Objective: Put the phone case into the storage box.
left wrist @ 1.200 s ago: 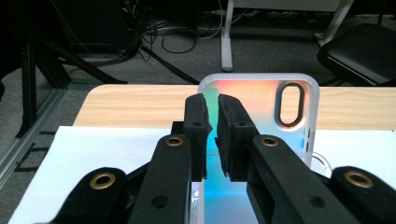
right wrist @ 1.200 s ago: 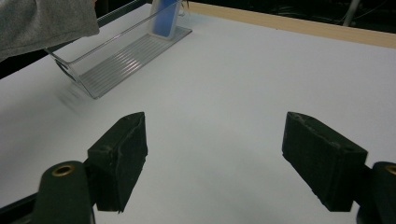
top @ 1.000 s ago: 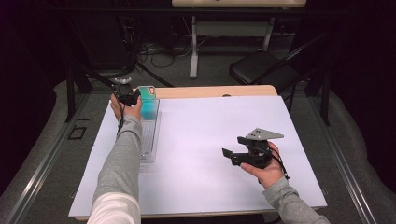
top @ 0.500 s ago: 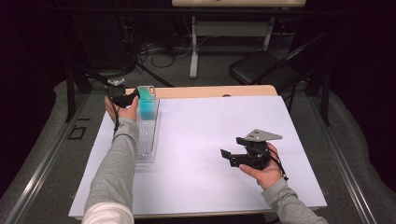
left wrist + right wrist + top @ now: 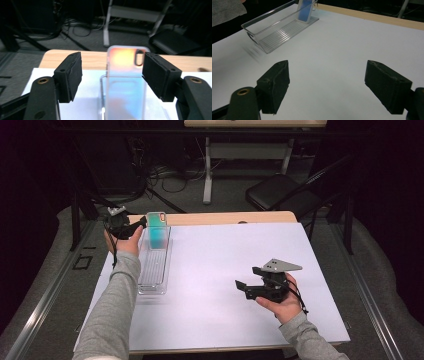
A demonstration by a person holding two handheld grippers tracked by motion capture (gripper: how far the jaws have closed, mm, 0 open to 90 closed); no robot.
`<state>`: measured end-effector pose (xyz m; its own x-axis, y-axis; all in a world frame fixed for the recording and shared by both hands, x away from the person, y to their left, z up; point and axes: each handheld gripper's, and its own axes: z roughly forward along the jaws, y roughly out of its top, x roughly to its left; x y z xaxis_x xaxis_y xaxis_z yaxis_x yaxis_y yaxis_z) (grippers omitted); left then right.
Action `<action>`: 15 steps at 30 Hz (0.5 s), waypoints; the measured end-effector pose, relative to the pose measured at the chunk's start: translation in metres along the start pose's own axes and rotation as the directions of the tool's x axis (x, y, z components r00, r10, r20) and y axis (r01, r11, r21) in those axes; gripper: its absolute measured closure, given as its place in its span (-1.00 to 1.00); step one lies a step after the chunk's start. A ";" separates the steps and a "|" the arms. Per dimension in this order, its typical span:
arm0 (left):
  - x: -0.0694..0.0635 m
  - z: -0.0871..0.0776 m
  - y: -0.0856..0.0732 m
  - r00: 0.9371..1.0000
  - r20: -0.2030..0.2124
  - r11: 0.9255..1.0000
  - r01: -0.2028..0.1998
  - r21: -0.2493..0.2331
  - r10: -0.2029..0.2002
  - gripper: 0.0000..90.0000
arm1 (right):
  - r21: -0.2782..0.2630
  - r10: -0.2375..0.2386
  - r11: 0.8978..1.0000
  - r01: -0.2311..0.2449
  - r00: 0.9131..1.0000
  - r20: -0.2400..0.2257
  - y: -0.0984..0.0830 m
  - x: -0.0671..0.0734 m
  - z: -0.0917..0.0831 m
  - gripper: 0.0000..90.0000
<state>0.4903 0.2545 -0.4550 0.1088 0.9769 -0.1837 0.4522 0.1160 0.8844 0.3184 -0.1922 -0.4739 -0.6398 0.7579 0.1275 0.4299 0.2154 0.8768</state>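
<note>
White worktop [image 5: 225, 270]: phone case [image 5: 157, 231] is stood upright in clear tray's [image 5: 152, 275] far end, just ahead of left hand-held gripper [image 5: 141, 222], whose jaws have just been opening off it; right hand-held gripper [image 5: 245, 287] is held wide, well apart.

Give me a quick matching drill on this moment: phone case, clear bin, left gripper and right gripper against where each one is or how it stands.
Things:
1. phone case
2. clear bin
3. left gripper
4. right gripper

States:
A. open over bare white table, nothing between the jaws
B. upright at the bin's far end
C. long, see-through, lying on the table's left side
D. jaws just opened, pads off the case

Pairs: 1-B, 2-C, 3-D, 4-A
</note>
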 end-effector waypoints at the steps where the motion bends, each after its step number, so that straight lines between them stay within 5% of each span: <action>1: 0.000 -0.003 0.000 1.000 0.009 1.000 0.000 0.004 0.000 -0.27 | -0.003 -0.001 1.000 0.001 1.000 0.000 0.000 0.000 0.000 -0.57; 4: -0.002 -0.011 -0.002 0.999 0.046 1.000 -0.010 0.028 0.009 -0.25 | -0.004 -0.001 1.000 0.001 1.000 -0.002 0.000 0.001 -0.001 -0.57; 7: -0.006 -0.020 -0.004 0.996 0.055 0.997 -0.067 0.037 0.065 -0.23 | -0.010 -0.003 1.000 0.003 1.000 -0.001 0.000 0.002 -0.002 -0.62; 10: -0.009 -0.030 -0.007 0.988 0.094 0.991 -0.128 0.036 0.124 -0.22 | -0.009 -0.006 1.000 0.006 1.000 0.002 0.000 0.002 -0.004 -0.63; 15: -0.015 -0.052 -0.015 0.977 0.154 0.988 -0.151 0.025 0.146 -0.24 | -0.018 0.003 1.000 -0.003 1.000 -0.004 -0.001 0.001 -0.010 -0.69</action>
<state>0.4360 0.2476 -0.4431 0.3089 0.9439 -0.1168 0.4525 -0.0379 0.8910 0.3111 -0.1972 -0.4698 -0.6411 0.7561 0.1315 0.4198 0.2020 0.8849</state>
